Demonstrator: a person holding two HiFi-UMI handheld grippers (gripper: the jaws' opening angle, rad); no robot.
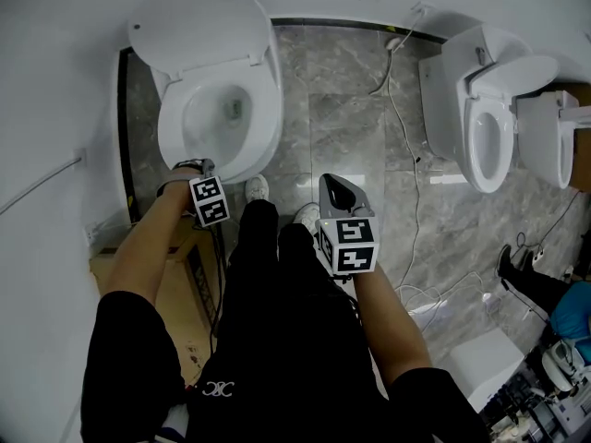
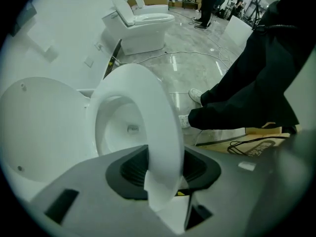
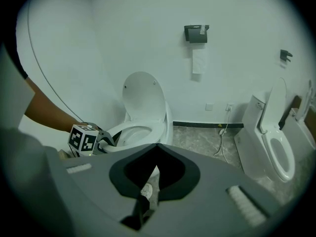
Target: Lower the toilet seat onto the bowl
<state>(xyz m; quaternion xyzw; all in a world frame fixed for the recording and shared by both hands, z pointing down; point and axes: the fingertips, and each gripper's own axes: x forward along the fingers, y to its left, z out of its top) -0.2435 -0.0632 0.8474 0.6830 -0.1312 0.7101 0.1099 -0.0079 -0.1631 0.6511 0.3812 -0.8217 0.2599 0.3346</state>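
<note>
The white toilet seat (image 1: 270, 109) lies flat on the bowl, and its lid (image 1: 199, 26) stands up against the wall. My left gripper (image 1: 196, 167) is at the seat's front rim. In the left gripper view the seat rim (image 2: 158, 127) runs between the jaws of the left gripper (image 2: 163, 168), which stand apart around it without clamping it. My right gripper (image 1: 334, 185) hangs shut and empty above the floor, right of the bowl. The right gripper view shows the seat (image 3: 148, 127), the lid (image 3: 143, 98) and the left gripper (image 3: 106, 138) beyond the right gripper (image 3: 158, 147).
My legs and white shoes (image 1: 257, 189) stand in front of the bowl. A cardboard box (image 1: 185, 275) lies at my left. Two more toilets (image 1: 489, 127) stand at the right, with cables (image 1: 397, 109) across the marble floor. A paper holder (image 3: 196, 32) hangs on the wall.
</note>
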